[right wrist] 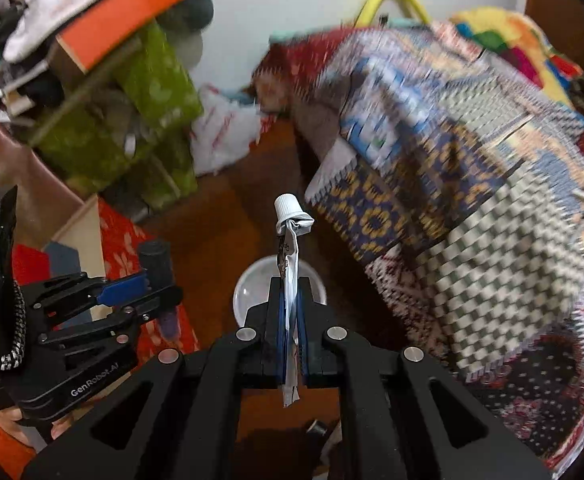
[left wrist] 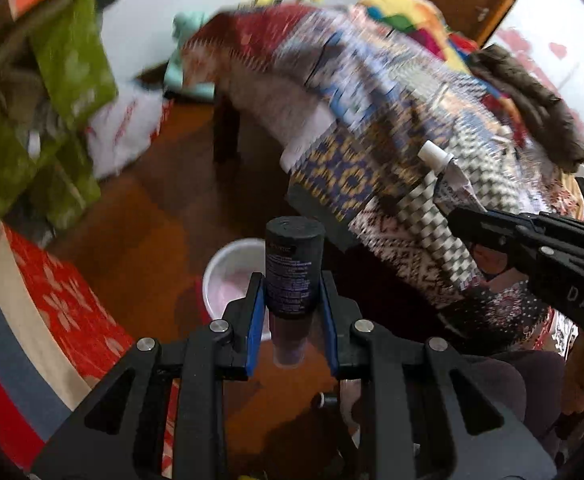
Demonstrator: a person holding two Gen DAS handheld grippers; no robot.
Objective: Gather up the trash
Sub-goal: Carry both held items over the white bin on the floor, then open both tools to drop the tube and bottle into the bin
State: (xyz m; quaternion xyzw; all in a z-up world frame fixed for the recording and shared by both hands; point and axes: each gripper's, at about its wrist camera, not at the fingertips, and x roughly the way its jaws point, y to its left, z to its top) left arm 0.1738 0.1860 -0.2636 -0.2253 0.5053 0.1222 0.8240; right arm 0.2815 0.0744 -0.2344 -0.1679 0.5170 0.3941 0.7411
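Bottle (left wrist: pixel 294 268) betw. left jaws, squeezed tube (right wrist: pixel 290 280) betw. right.

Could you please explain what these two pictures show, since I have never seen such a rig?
There is no robot here: a person carries a pair of black tongs in each hand, each with a wide-angle camera looking along its two fingers. One picture comes from the left tongs, the other from the right, so each view also catches the other hand's tongs at its edge.

The left tongs grip a dark tube with its black cap forward. The right tongs are shut on a squeezed flat tube with a white cap.

Both point down at a white bin on the brown floor. To the right is a patterned blanket, draped; to the left, green fabric and a red box. The background is blurred.
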